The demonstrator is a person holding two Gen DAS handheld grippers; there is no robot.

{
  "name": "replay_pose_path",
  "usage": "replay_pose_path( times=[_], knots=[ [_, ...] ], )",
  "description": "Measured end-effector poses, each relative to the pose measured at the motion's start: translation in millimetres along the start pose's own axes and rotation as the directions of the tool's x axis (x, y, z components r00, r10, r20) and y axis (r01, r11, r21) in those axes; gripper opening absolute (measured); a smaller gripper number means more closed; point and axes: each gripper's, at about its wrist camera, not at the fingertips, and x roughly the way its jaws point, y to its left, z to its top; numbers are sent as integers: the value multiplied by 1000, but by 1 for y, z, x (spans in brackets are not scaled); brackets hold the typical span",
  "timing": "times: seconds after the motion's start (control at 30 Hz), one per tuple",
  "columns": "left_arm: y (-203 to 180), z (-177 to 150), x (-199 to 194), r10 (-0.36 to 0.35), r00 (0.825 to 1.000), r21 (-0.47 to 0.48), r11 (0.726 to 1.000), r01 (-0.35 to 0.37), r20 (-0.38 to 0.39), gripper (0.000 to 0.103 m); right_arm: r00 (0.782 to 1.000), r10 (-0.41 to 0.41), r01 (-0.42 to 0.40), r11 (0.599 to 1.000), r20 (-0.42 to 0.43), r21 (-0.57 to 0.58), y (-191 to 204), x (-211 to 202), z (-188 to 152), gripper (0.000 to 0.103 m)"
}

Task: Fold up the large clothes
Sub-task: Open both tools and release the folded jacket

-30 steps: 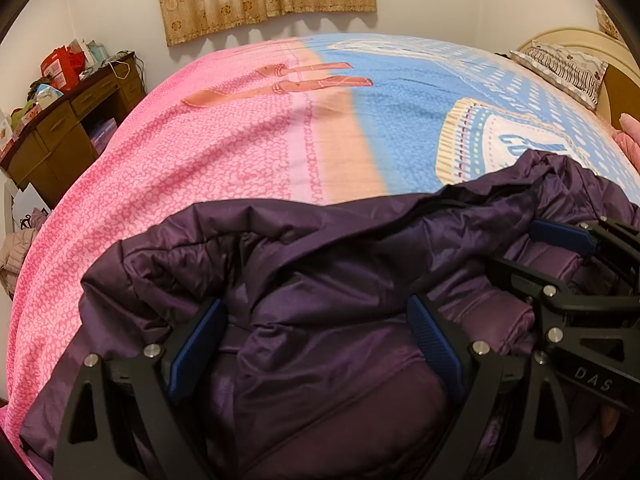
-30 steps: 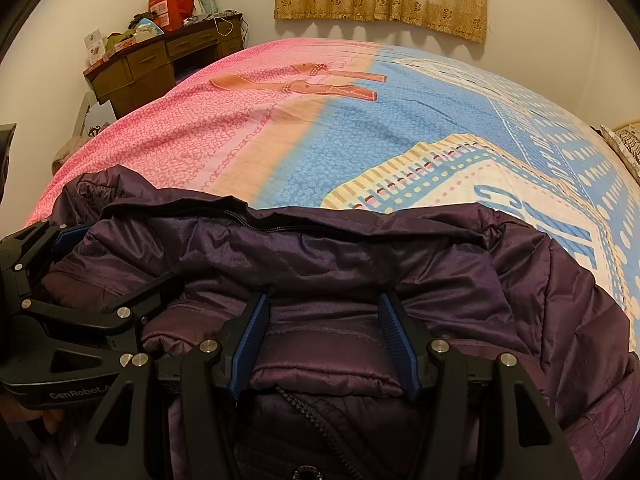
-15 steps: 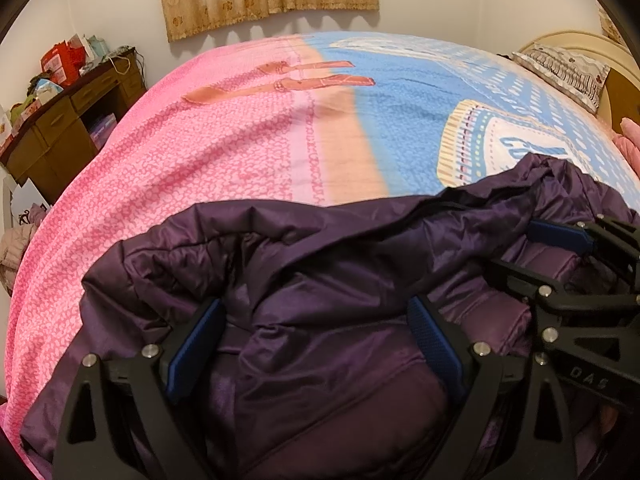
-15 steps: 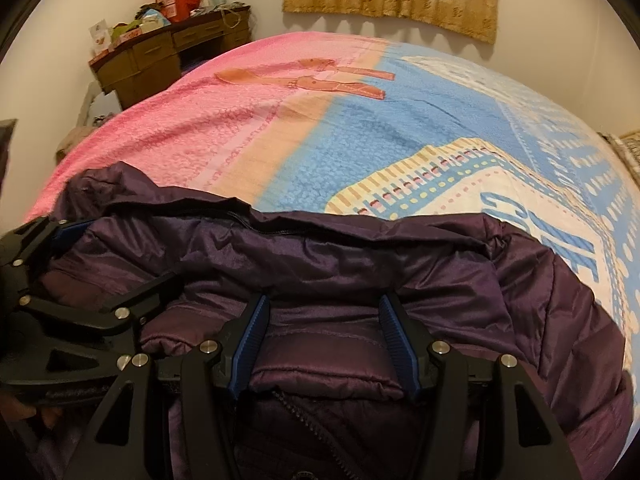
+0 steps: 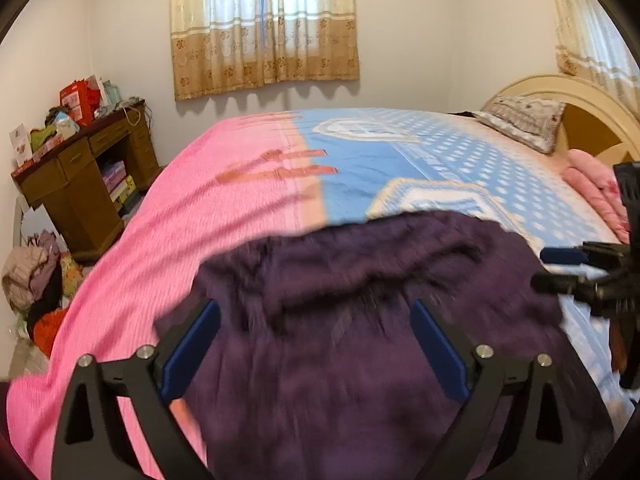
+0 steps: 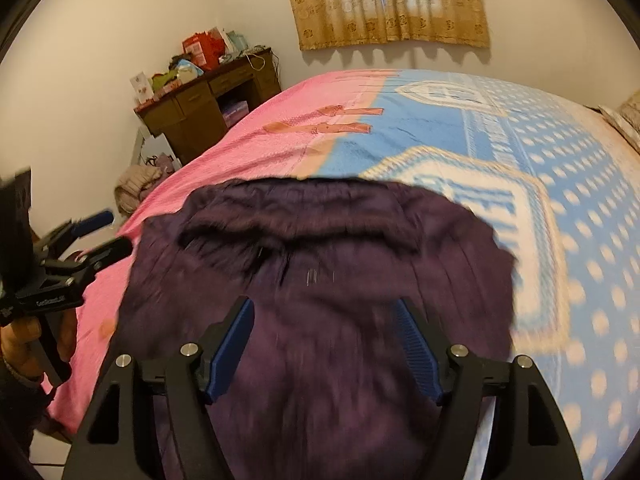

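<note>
A dark purple puffer jacket (image 5: 360,320) lies bunched near the front edge of the bed (image 5: 224,216), blurred in both views. My left gripper (image 5: 314,312) hovers above it, open wide, with nothing pressed between its blue pads. My right gripper (image 6: 324,306) also hangs over the jacket (image 6: 320,240); its jaws are opening and the pads stand clear of the fabric. Each gripper shows in the other's view: the right gripper (image 5: 550,270) at the right edge, the left gripper (image 6: 112,232) at the left edge, held by a hand (image 6: 24,344).
The bed cover is pink on the left and blue with white dots (image 6: 560,160) on the right. A cluttered wooden desk (image 5: 80,168) stands against the far left wall, with a pile of clothes (image 5: 32,276) on the floor. A pillow (image 5: 524,124), a headboard (image 5: 560,84) and a pink bundle (image 5: 592,184) are at the right.
Both grippers have pulled back and up from the jacket, so more of the room shows. The right gripper's pads, which flanked a fold of fabric, have spread apart and left it.
</note>
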Motion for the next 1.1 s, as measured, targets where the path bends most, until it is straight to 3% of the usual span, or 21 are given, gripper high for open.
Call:
replay_pose_path(
  times=[0.23,0.5,0.63,0.73,0.87,1.0,1.1],
  knots=[
    [11,-93,-77,-43,998,-24,999,42,-46,100,998,55,-55,997,11,54,-11,-87,-96,75],
    [16,-172,-123,-68,991,-59,996,61,-115,100,991,137,-132,970,-10,206,-34,-169,-197,80],
    [18,-206,-122,-76,985,-99,993,61,-154,100,999,46,-39,976,-26,213,-39,-168,-233,80],
    [21,-232,-113,-58,983,-133,991,35,-176,99,998,25,-9,968,-62,251,-42,-144,-257,80],
    [22,-246,-106,-80,983,-181,982,50,-164,99,999,-6,18,965,-47,263,-41,-124,-273,80],
    [18,-250,-103,-99,983,-184,980,70,-157,97,1000,-18,13,975,18,223,-31,-120,-279,80],
    [14,-254,-101,-133,979,-197,975,101,-155,87,999,36,-39,980,15,193,-19,-116,-281,72]
  ],
)
